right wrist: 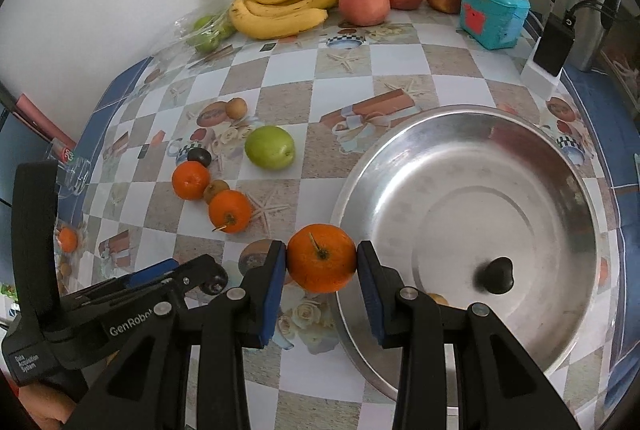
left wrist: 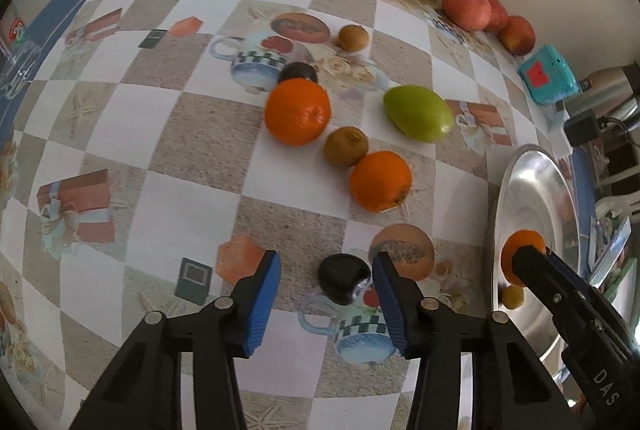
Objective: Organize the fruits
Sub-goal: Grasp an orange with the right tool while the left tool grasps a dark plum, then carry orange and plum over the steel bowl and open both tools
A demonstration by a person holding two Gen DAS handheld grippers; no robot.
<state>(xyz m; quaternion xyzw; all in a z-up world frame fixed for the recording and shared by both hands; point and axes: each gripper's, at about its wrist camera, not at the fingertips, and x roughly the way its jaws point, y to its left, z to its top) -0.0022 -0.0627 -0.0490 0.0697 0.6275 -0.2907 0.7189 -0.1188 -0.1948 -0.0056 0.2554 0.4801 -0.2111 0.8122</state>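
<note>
Orange sits clamped between the right gripper pads, just short of the bowl rim ahead-right. Left gripper straddles a dark fruit, jaws apart, one pad perhaps touching it.

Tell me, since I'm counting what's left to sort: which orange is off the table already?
The orange clamped in the right hand-held gripper, at the steel basin's rim. The other two oranges lie on the tablecloth.
</note>
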